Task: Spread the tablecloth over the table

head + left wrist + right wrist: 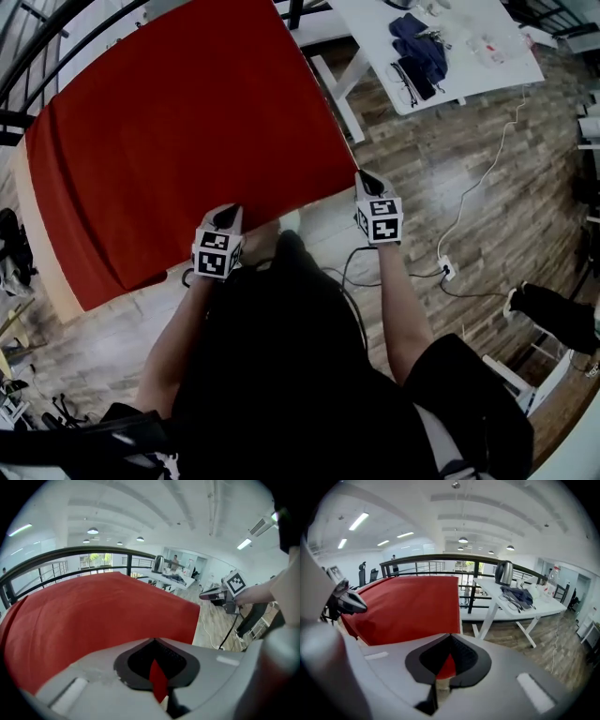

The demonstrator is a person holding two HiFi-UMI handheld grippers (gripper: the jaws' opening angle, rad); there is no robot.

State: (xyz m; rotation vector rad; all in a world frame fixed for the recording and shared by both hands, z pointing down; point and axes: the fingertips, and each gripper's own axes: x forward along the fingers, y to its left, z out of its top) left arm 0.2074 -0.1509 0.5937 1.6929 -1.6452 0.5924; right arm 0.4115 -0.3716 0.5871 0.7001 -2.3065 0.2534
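A red tablecloth lies over most of the table, whose pale wood shows along the left side. My left gripper is shut on the cloth's near edge, and a red fold shows between its jaws. My right gripper is shut on the near right corner of the cloth, with red fabric pinched in its jaws. In the left gripper view the cloth stretches away in front, and the right gripper shows at the cloth's right corner. The cloth fills the middle of the right gripper view.
A white table with dark clothes stands to the right. A black railing runs behind the red table. Cables and a power strip lie on the wood floor at the right. A second person's feet show at the far right.
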